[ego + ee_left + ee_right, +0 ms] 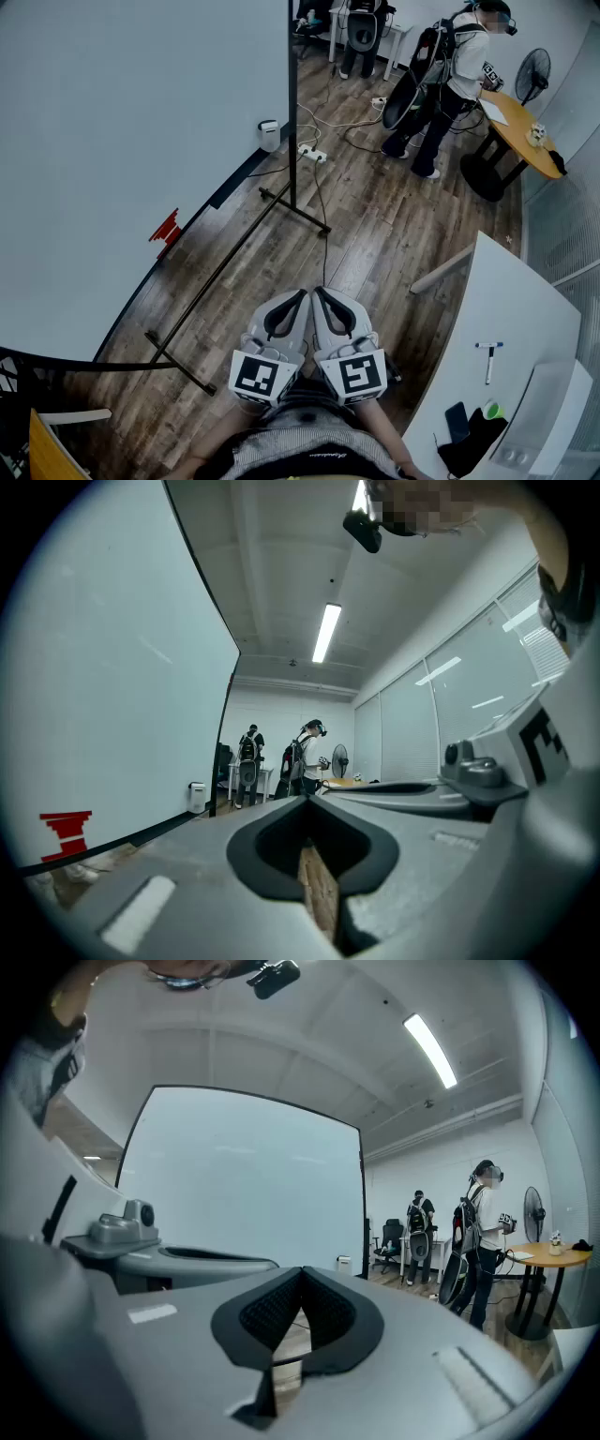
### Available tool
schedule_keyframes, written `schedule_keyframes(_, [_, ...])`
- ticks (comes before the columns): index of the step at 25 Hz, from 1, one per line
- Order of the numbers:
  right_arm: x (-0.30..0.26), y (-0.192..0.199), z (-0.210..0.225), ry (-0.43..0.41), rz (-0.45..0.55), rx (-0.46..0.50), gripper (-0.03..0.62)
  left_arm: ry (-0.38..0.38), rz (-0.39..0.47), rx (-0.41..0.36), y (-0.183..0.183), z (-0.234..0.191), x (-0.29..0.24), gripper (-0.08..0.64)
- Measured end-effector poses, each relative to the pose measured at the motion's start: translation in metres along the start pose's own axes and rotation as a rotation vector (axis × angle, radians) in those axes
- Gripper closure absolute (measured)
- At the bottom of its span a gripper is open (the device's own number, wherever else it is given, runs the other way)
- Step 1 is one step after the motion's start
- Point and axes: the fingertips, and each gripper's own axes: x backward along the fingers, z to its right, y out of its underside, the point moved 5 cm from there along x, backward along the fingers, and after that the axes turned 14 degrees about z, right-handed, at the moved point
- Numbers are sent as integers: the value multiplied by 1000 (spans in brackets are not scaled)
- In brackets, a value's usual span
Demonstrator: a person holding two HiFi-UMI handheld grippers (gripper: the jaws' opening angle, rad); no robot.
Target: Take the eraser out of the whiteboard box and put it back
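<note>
left gripper (300,296) and right gripper (321,294) both pinched shut, empty; white box (269,135) at the whiteboard (112,141) edge sits well ahead-left, left's nearer

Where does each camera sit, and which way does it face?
Head view: on the head, steeply down at floor, whiteboard left, table right; shows lap, left gripper, right gripper.
Left gripper view: on the left gripper, level along its shut fingers, down the room; right gripper alongside, arm above.
Right gripper view: on the right gripper, same heading, fingers shut; left gripper alongside, arm above.
Shared: all show whiteboard and fan.
</note>
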Motion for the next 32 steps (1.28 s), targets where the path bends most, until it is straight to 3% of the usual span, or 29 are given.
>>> schedule_keyframes(4, [-11,1,-8,-4,16,-32,588,14,26,23,2,-11,5,560])
schedule_keyframes(18, [-23,18,-24,42,-4,-58,589,53,-13,57,15,-40,13,560])
schedule_keyframes(25, [-53,22,-2,43,-2,-66,589,64,-27,56,24,-58,-19,560])
schedule_keyframes(32, [-129,32,51,29,-4,-61,591,48,-22,47,33,-105,-95,560])
